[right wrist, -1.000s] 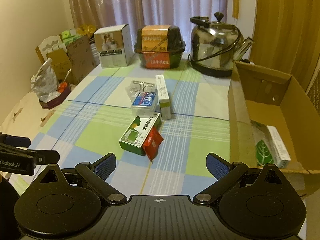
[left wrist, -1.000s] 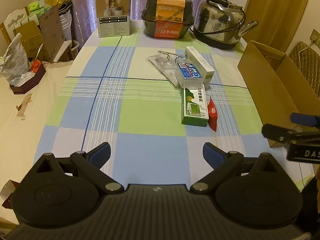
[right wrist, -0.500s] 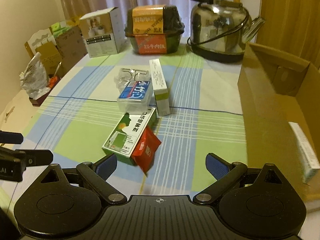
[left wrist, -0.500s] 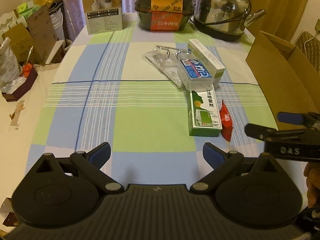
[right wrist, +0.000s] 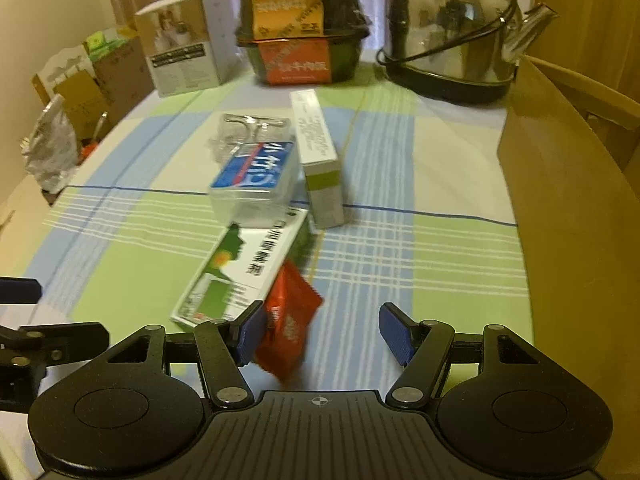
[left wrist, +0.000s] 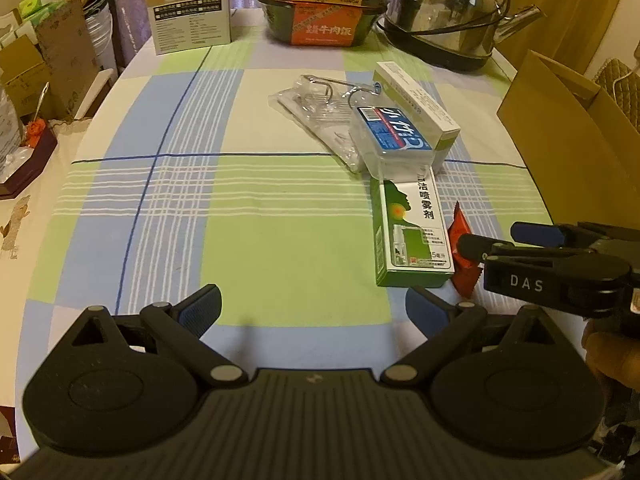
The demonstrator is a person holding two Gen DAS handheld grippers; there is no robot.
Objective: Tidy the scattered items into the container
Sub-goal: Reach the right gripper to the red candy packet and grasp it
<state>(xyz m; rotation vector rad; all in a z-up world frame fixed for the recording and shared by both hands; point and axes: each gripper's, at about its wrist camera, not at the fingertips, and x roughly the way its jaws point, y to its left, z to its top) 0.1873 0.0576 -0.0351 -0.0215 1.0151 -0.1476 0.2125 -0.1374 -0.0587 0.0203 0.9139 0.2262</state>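
A: Nearest in the right wrist view, the right gripper [right wrist: 320,334] has its fingers spread wide and holds nothing. The red sachet [right wrist: 289,322] lies between them, close to the left blue pad — it leans on the green spray box [right wrist: 244,272].

B: And the other one?

A: The left gripper [left wrist: 313,307] is also wide open and empty, low over the checked tablecloth [left wrist: 240,240], well apart from the items.

B: What can go wrong, in your opinion?

A: The sachet is thin and soft. If the fingers close too high, I think they pinch only one edge and it slips out, or the left pad pushes the green box and moves the pile.

B: What is behind it?

A: The clear case with blue label [right wrist: 256,178] touches the green box, then the long white carton [right wrist: 318,152] beside it, and a clear packet with metal hooks [left wrist: 320,108] further back.

B: The container?

A: The cardboard box [right wrist: 560,208] stands at the right — its wall is high, so a low carry could hit it.
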